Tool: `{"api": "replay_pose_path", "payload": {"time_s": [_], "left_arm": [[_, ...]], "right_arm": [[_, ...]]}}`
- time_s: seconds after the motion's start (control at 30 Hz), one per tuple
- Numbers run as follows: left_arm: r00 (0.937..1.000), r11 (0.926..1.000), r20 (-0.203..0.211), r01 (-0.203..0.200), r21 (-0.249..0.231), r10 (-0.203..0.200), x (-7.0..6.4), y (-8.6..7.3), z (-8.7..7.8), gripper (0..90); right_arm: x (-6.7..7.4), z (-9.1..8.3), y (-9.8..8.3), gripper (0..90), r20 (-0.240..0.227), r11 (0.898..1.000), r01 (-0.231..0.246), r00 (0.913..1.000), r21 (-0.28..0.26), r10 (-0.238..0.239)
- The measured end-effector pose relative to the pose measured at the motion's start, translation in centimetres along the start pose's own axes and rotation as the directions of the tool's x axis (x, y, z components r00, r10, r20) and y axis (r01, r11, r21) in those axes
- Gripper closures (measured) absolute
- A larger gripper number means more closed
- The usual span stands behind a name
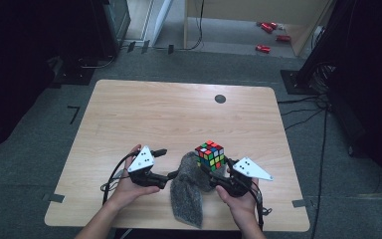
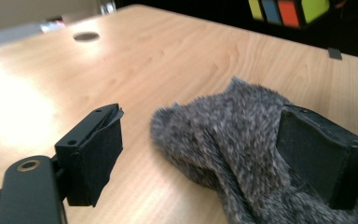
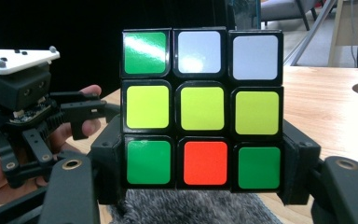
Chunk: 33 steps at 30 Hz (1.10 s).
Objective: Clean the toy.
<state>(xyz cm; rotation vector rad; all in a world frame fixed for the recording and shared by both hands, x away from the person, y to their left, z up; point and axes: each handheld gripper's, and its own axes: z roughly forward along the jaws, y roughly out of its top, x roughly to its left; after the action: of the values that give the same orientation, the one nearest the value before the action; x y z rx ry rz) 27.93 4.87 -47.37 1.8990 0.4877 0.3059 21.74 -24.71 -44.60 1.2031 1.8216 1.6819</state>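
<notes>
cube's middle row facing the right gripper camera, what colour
All three squares of the cube's middle row are yellow, clearest in the right gripper view.

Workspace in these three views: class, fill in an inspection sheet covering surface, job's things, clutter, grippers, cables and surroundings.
Surface: light wooden table with a round dark grommet near its far edge.
Job's things: puzzle cube held above a grey furry cloth that lies on the table near the person's edge.
Clutter: nothing seen on the table beyond these.
Grippers: right gripper shut on the cube's lower sides; left gripper open, its jaws either side of the cloth's end.
Cables: one trails from each gripper; more lie on the floor at the right.
Surroundings: grey carpet, dark equipment at both sides, red items on the floor beyond.
</notes>
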Motion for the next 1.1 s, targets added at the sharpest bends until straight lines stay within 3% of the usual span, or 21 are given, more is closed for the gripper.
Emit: {"api": "replay_pose_path", "payload": {"time_s": [0.13,0.37,0.57,0.7,0.9,1.1], "left_arm": [[0.9979,0.9978,-0.003,-0.064,-0.019,0.064,-0.9,0.3,0.3,13.8],[0.9922,0.9893,0.001,-0.124,-0.077,0.124,-2.0,0.8,0.5,12.2],[0.9832,0.9785,-0.034,-0.182,-0.098,0.179,-2.6,0.8,0.6,12.4],[0.9662,0.9614,-0.064,-0.255,-0.103,0.250,-3.4,0.7,0.9,14.3],[0.9504,0.9423,-0.087,-0.308,-0.131,0.299,-3.9,0.6,1.2,14.9],[0.9299,0.9133,-0.112,-0.366,-0.179,0.351,-4.1,0.3,1.5,17.3]], "right_arm": [[0.6,0.3,0.0,34.2,-0.019,1.000,-0.005,0.9998,0.008,0.005],[2.0,1.2,-0.4,34.2,-0.066,0.999,-0.006,0.9978,0.043,0.009],[2.6,1.5,-0.5,34.1,-0.107,0.996,-0.053,0.9925,0.070,0.060],[2.7,1.6,-0.4,34.1,-0.120,0.992,-0.091,0.9876,0.089,0.101],[2.8,1.7,-0.5,34.1,-0.133,0.988,-0.105,0.9840,0.109,0.119],[2.9,1.9,-0.7,34.1,-0.142,0.985,-0.116,0.9807,0.131,0.134]]}}
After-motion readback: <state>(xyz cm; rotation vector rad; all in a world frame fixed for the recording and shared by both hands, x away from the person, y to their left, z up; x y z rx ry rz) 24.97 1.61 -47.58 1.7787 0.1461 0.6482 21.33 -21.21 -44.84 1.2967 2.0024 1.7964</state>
